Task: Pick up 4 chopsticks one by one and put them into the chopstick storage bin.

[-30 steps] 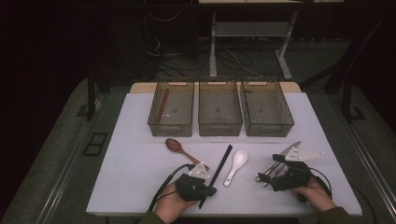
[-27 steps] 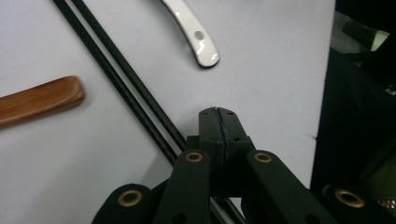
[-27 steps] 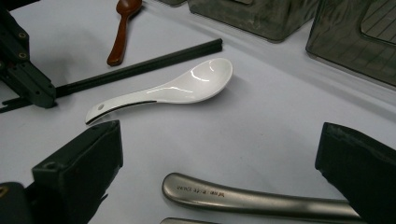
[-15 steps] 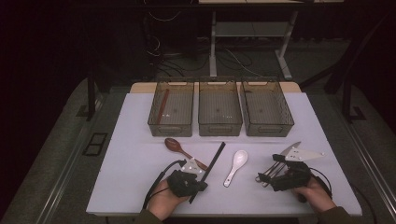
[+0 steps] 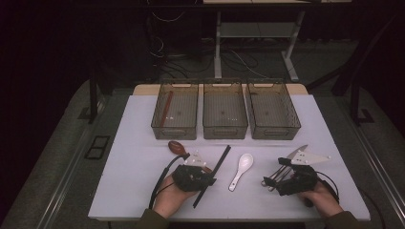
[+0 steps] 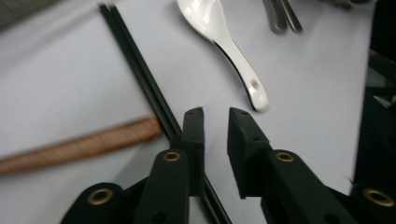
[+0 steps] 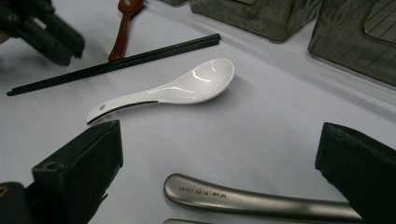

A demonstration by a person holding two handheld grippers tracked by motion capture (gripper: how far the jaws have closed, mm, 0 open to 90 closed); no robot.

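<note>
- Swung to a steeper slant than a second ago, the black chopsticks (image 6: pixel 135 70), with their near end now close to the table's front edge and the left gripper (image 6: pixel 215 116) shifted a little along with them.
- Left tongs: parted by a narrow gap, nothing between the pads; chopsticks passing under the left-hand jaw rather than into the gap, just beside the wooden spoon (image 6: pixel 79 147).
- Risk on closing now: pinching air, or pressing one jaw down on the pair and skidding them further across the smooth table (image 5: pixel 138 191).
- Risk of catching a single stick: pair splitting, the other rolling toward the white spoon (image 6: pixel 224 37).
- Risk of a grip near one end: long sticks drooping or twisting out on the lift toward the bins (image 5: pixel 225 109).
- Right gripper (image 7: pixel 222 135): spread wide, holding nothing, straddling the metal handle (image 7: pixel 257 200) lying flat on the table.
- Risk there: rounded, polished handle squirting sideways under the pads; second metal piece just beside it possibly dragged along.
- Nudging the white spoon possible from either side, given how near it lies to both.
</note>
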